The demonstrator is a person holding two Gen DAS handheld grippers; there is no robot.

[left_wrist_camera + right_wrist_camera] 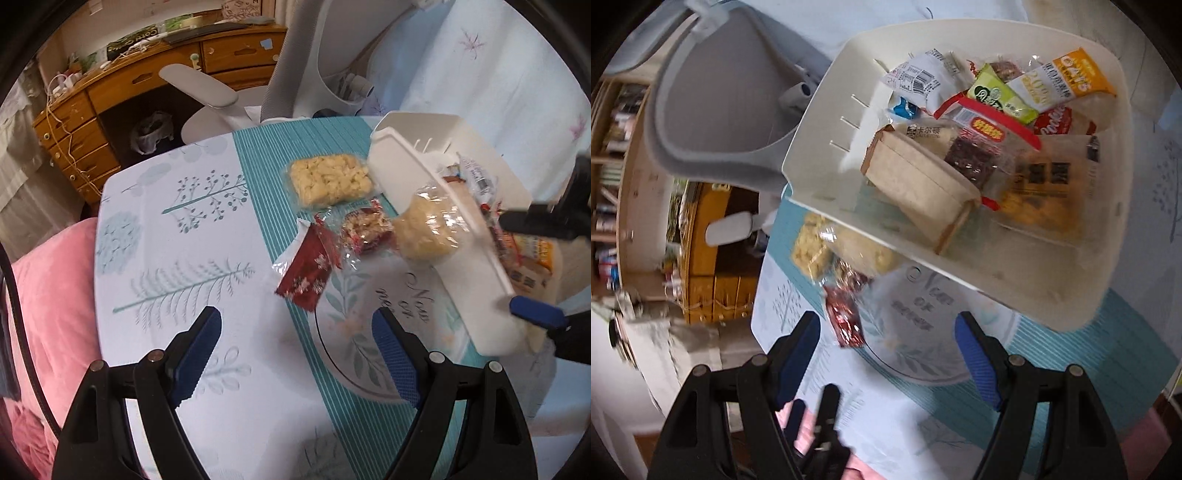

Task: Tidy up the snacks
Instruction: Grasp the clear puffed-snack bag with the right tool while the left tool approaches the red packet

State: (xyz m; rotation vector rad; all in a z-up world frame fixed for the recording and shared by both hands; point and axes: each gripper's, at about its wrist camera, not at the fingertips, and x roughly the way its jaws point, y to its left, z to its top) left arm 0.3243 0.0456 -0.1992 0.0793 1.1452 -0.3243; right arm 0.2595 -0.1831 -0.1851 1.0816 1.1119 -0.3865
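Landmark: white bin [827,122], standing at the table's far right corner, loaded with wrapped snacks [993,110]; four packets remain outside it. Left of the bin, farthest out: red sachet [308,273], flat on the cloth [166,229]; next toward the bin, clear-wrapped red-and-white sweet [364,230]; behind these, flat pale cracker pack [328,181], close beside the bin's wall; touching the bin's near rim, lumpy yellow bag [424,230], seemingly leaning on it. Left gripper [295,354]: jaws apart, nothing between them, above bare cloth well left of the bin. Right gripper [886,354]: jaws apart, empty, in front of the bin; in the left view one blue finger [537,314] lies at the bin's near corner, contact uncertain. Risks, judged: a knock there could shove the bin toward the table edge just behind it; slick wrappers may slip from the pads; the yellow bag may crush if squeezed. Room: broad open cloth left of the bin; chair [295,74] stands just beyond it.
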